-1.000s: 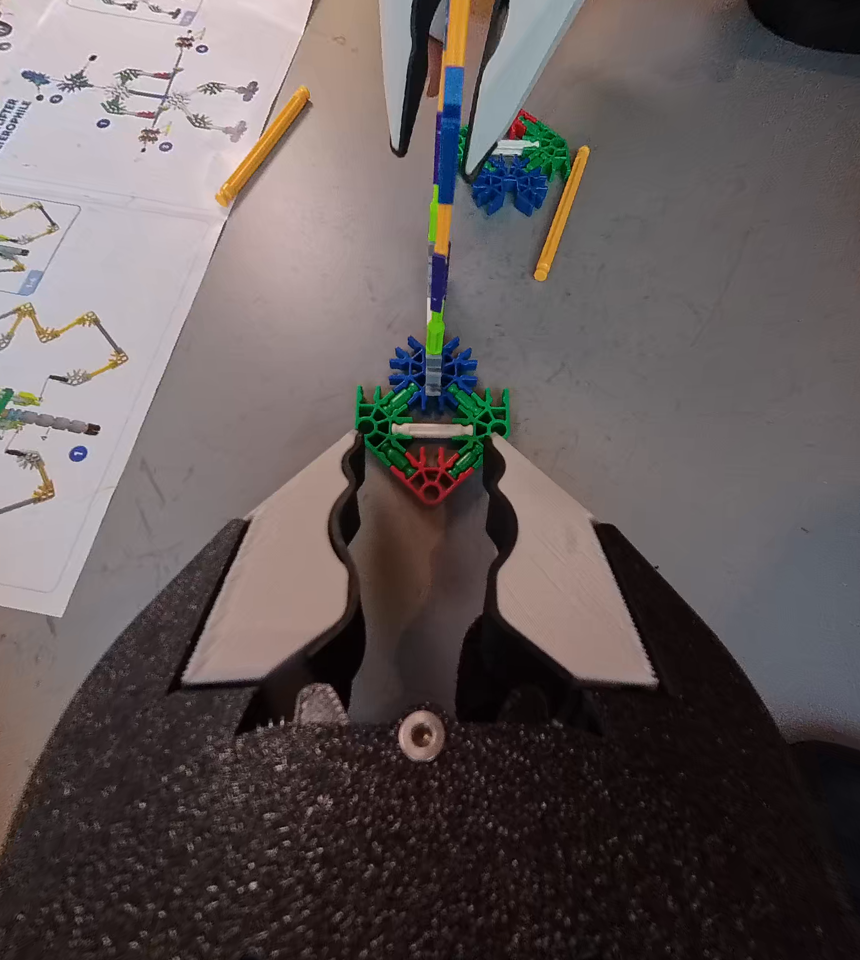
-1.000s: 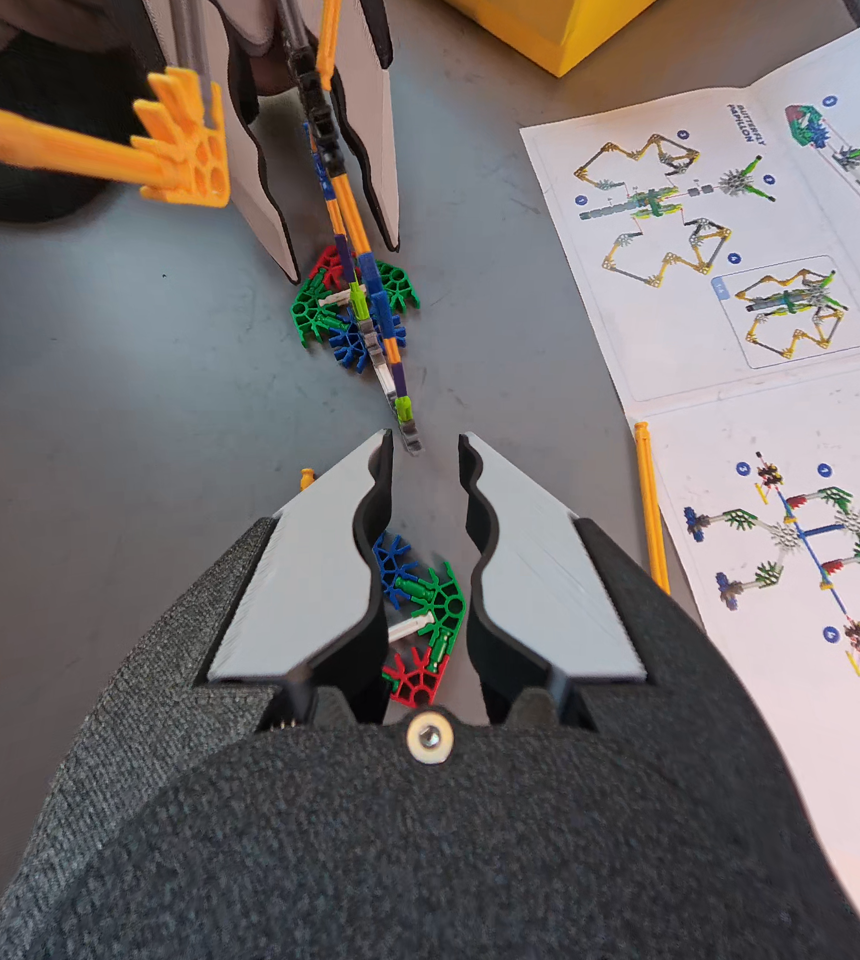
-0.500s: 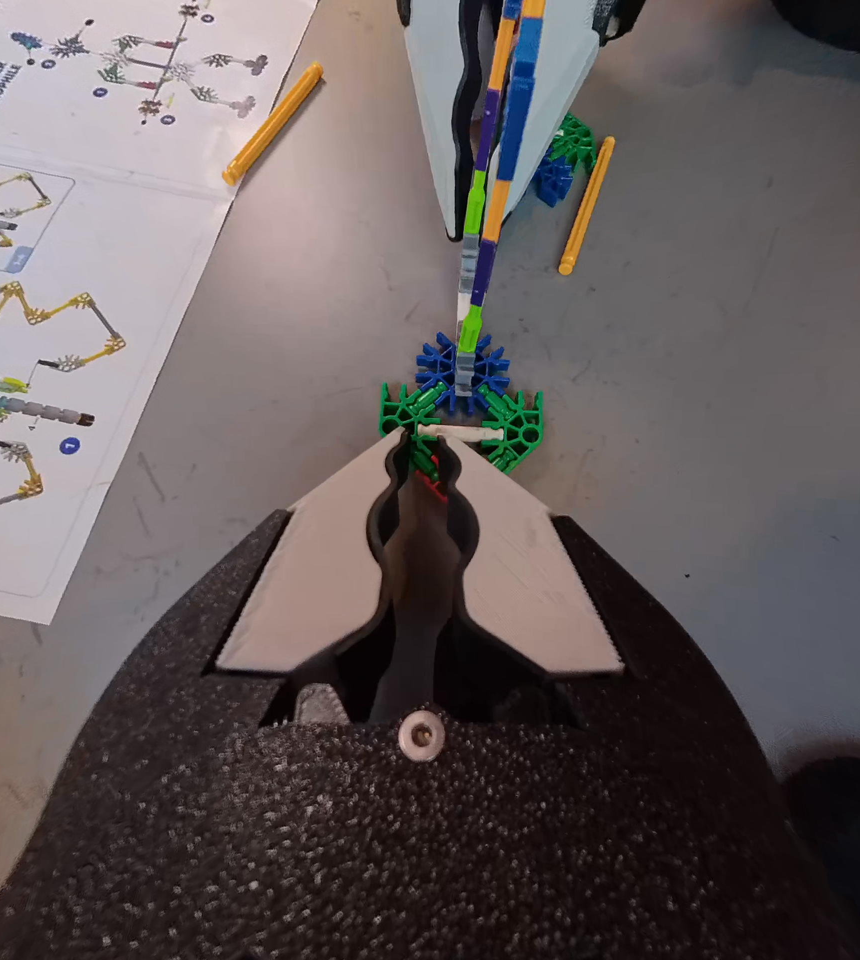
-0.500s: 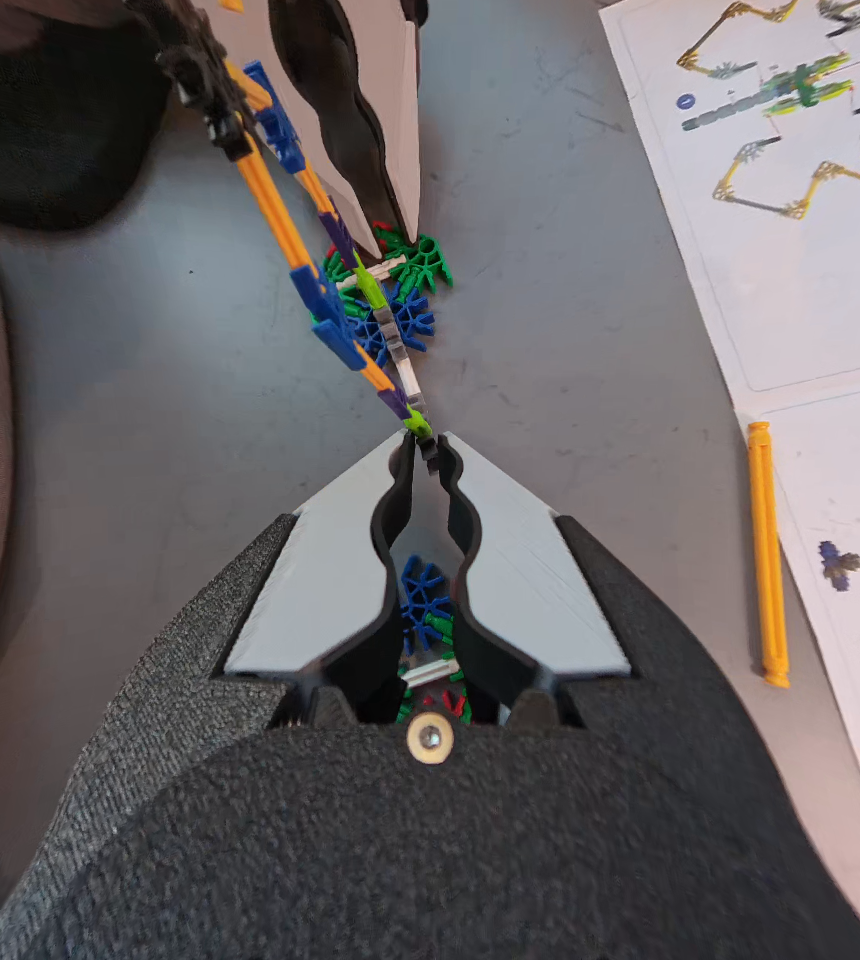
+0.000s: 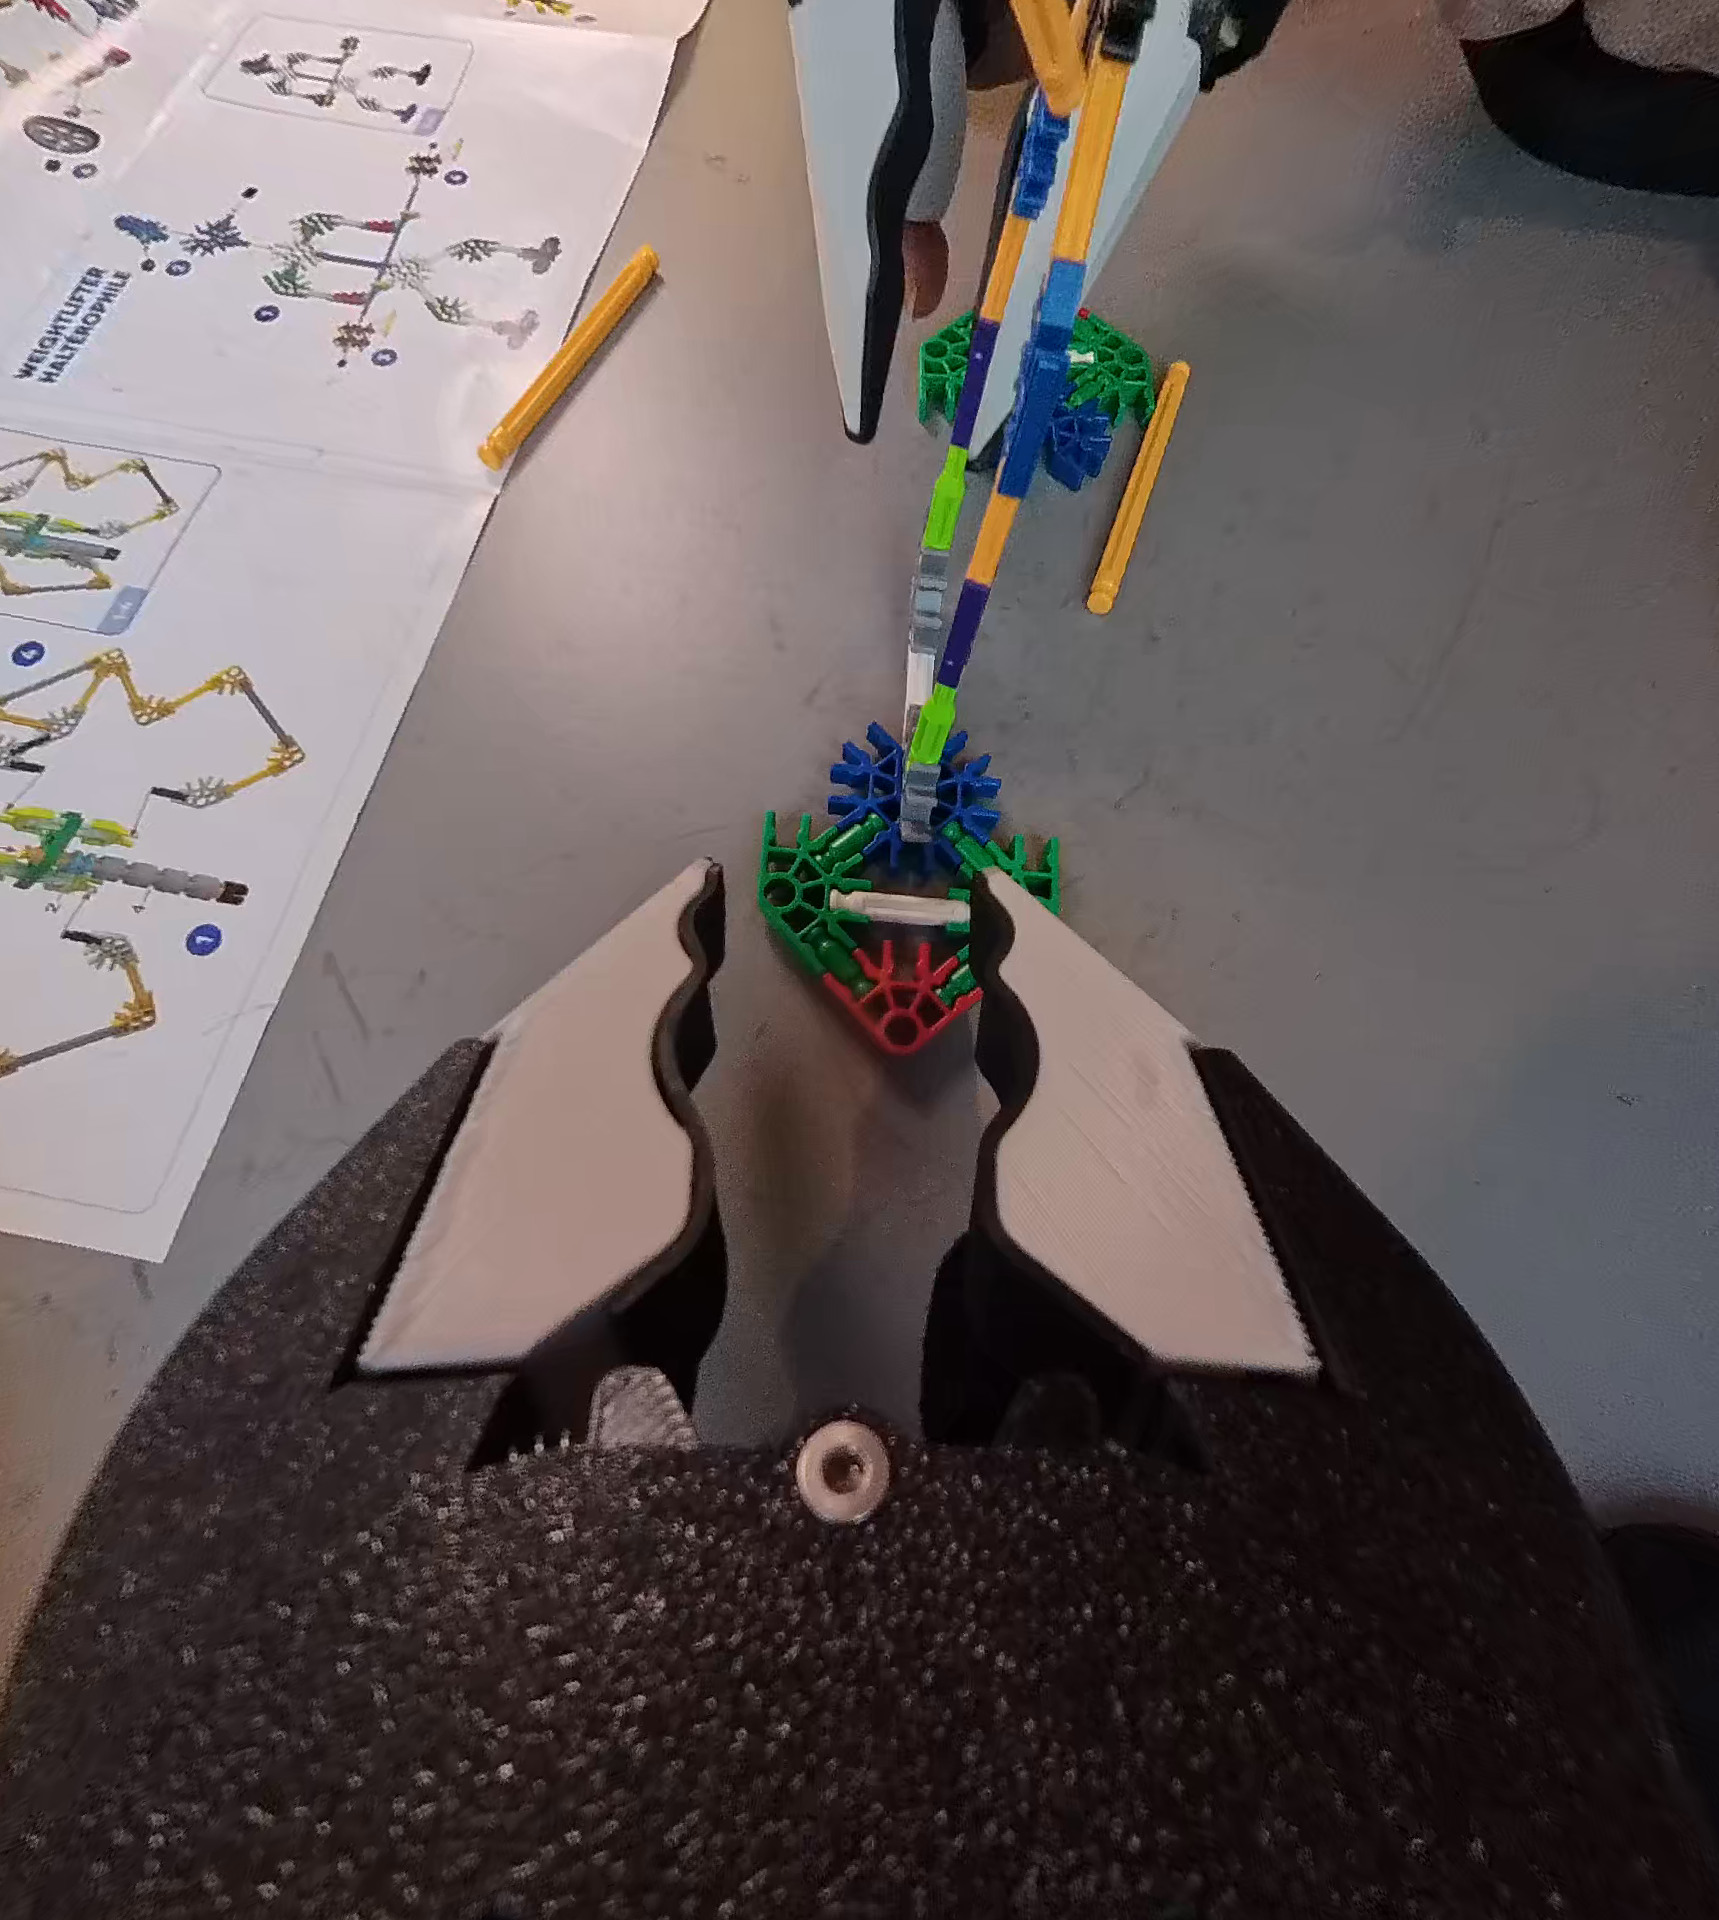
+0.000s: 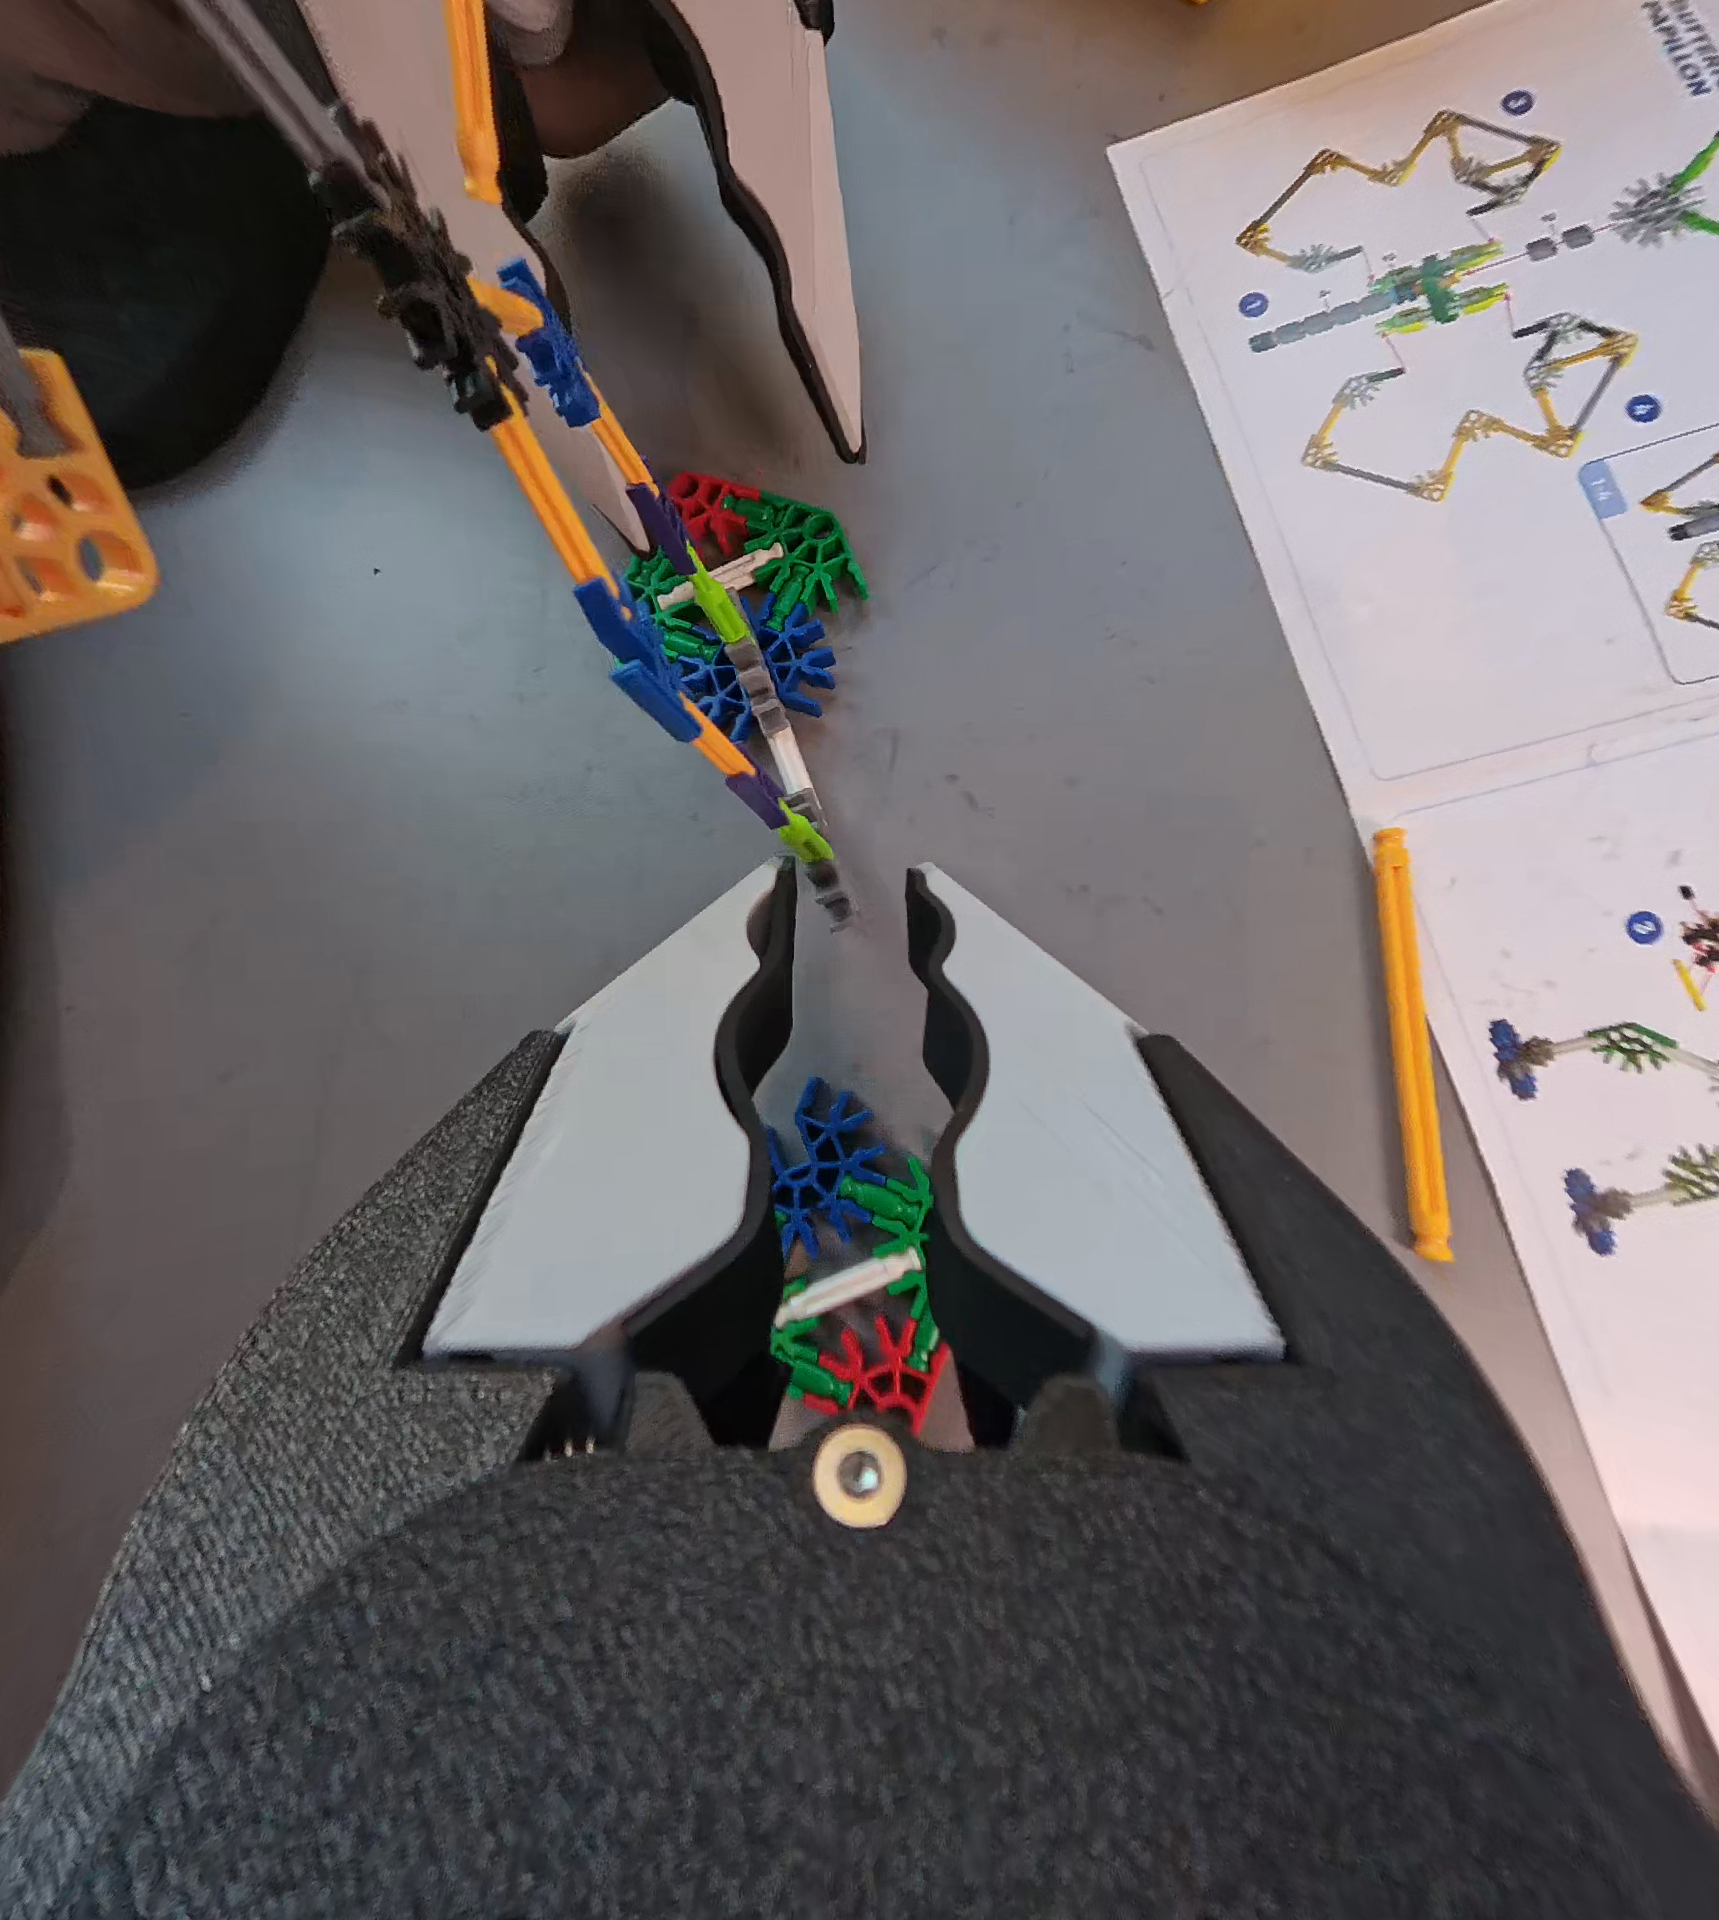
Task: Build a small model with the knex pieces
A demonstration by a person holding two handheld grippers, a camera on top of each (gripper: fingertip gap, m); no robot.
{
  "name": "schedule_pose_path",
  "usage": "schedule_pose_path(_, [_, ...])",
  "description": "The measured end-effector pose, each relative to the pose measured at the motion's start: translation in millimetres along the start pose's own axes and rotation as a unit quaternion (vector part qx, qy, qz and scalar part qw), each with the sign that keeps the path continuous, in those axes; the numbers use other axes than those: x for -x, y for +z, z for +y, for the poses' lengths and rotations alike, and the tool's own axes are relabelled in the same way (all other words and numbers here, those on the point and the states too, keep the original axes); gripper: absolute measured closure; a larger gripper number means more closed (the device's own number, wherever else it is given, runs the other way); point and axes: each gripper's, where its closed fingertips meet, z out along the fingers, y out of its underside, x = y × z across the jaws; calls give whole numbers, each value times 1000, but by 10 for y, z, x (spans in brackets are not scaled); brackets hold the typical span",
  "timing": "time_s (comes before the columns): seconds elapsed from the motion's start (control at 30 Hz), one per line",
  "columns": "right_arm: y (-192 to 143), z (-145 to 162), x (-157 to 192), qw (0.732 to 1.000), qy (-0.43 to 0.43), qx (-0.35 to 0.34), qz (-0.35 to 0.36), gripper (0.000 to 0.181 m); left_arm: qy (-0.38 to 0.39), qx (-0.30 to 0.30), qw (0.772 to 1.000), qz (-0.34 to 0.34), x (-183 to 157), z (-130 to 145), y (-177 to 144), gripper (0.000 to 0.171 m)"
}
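Note:
A flat cluster of green, blue and red connectors [image 5: 813, 904] lies on the grey table. My left gripper [image 5: 847, 881] is open around it, and the right fingertip overlaps a green connector. A long chain of yellow, blue, purple and green rods [image 5: 985, 540] runs from the cluster's blue connector up between the fingers of my right gripper [image 5: 922, 449]. In the right wrist view the chain [image 6: 548, 499] ends in a grey clip between the tips of my right gripper [image 6: 852, 875], which is open. A second, similar cluster [image 6: 834, 1174] lies under the right gripper.
A white instruction sheet [image 5: 211, 520] covers the table on one side and also shows in the right wrist view [image 6: 1457, 520]. Loose yellow rods [image 5: 569, 358] [image 5: 1135, 488] [image 6: 1411, 1039] lie nearby. A yellow connector [image 6: 13, 520] sits at the chain's far end. The tips of one gripper are about 10 centimeters away from the tips of the other.
Half a second ago my left gripper was nearly shut on the cluster's red corner and my right gripper was nearly shut on the chain's grey end. Both have since opened.

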Motion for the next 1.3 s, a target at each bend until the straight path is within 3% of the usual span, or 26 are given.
schedule_pose_path(0.1, [-237, 56, -96, 1000, 9, 1, 23, 158, 5, 3, 1000, 0, -66, -37, 34, 112])
schedule_pose_path(0.2, [-459, 338, -250, 994, 14, 54, 89, 147, 19, 29, 999, 2, -150, 13, 117, 102])
schedule_pose_path(0.3, [-561, 594, -150, 992, 22, 82, 98, 134, 41, 57, 998, -6, -153, 94, 173, 102])
schedule_pose_path(0.47, [-491, 868, -19, 990, 4, 100, 102, 122, 42, 55, 998, 11, -153, 113, 169, 106])
schedule_pose_path(0.77, [-336, 791, -100, 994, 10, 68, 86, 131, 47, 35, 998, 24, -98, 223, 20, 106])
schedule_pose_path(1.07, [-83, 502, -63, 995, 46, 59, 72, 131, 49, 36, 998, 18, -95, 148, 121, 106])
schedule_pose_path(1.3, [-49, 481, -54, 994, 26, 72, 74, 131, 48, 27, 998, 22, -90, 142, 125, 106])
